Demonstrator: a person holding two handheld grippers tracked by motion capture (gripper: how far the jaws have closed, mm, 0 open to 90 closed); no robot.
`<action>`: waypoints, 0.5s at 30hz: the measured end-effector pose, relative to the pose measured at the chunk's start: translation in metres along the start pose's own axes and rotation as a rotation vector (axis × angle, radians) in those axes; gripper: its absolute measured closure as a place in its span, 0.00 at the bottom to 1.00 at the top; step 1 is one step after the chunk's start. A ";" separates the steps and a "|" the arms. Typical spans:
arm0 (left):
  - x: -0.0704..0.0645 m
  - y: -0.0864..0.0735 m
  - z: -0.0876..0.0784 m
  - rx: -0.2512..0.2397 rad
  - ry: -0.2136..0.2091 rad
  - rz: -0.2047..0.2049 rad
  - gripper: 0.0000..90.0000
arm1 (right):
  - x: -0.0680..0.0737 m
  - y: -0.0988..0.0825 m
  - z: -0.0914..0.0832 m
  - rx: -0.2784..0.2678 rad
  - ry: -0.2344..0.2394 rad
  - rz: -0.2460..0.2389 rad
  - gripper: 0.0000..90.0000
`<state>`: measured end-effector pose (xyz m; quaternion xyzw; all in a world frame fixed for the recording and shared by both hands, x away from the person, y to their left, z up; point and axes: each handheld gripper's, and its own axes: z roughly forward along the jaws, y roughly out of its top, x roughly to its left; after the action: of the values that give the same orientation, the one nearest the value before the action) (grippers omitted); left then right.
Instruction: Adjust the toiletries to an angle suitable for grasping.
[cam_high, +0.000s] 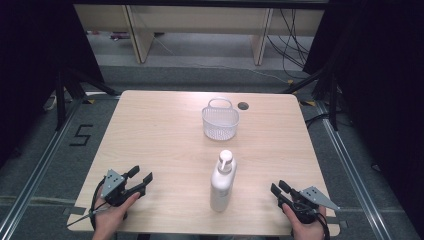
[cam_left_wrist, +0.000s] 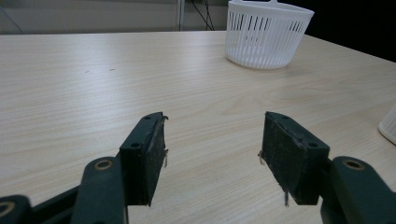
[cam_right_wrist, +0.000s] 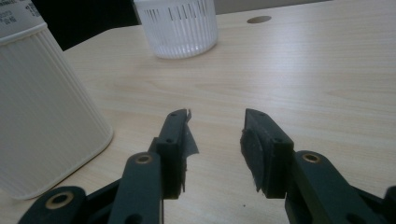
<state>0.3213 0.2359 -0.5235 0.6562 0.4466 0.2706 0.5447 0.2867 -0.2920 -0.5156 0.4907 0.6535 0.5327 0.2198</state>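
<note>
A tall white ribbed bottle (cam_high: 222, 182) with a round cap stands upright near the front middle of the wooden table (cam_high: 150, 135). Behind it sits a white slotted basket (cam_high: 220, 120) with a handle. My left gripper (cam_high: 140, 179) rests at the front left, open with nothing between its jaws; in the left gripper view the basket (cam_left_wrist: 266, 32) is far ahead on the right. My right gripper (cam_high: 279, 189) sits at the front right, open and empty. In the right gripper view the bottle (cam_right_wrist: 42, 107) stands close on the left and the basket (cam_right_wrist: 180, 25) farther off.
A round cable hole (cam_high: 243, 106) lies in the table top right of the basket. Bare wood stretches across the left half. Wooden furniture legs (cam_high: 137, 35) and cables (cam_high: 290, 40) are on the floor beyond the far edge.
</note>
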 end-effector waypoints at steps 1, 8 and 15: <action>0.000 0.000 0.000 0.002 0.006 0.000 0.44 | -0.001 0.000 0.001 -0.004 0.002 -0.005 0.69; 0.000 0.000 0.001 0.002 0.019 -0.004 0.45 | 0.004 0.003 -0.001 -0.002 0.018 -0.076 0.83; -0.002 -0.001 -0.001 -0.004 0.007 0.008 0.48 | 0.024 0.014 -0.004 -0.027 0.140 -0.183 1.00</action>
<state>0.3194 0.2347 -0.5237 0.6559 0.4457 0.2759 0.5432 0.2787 -0.2735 -0.4956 0.3877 0.7021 0.5520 0.2278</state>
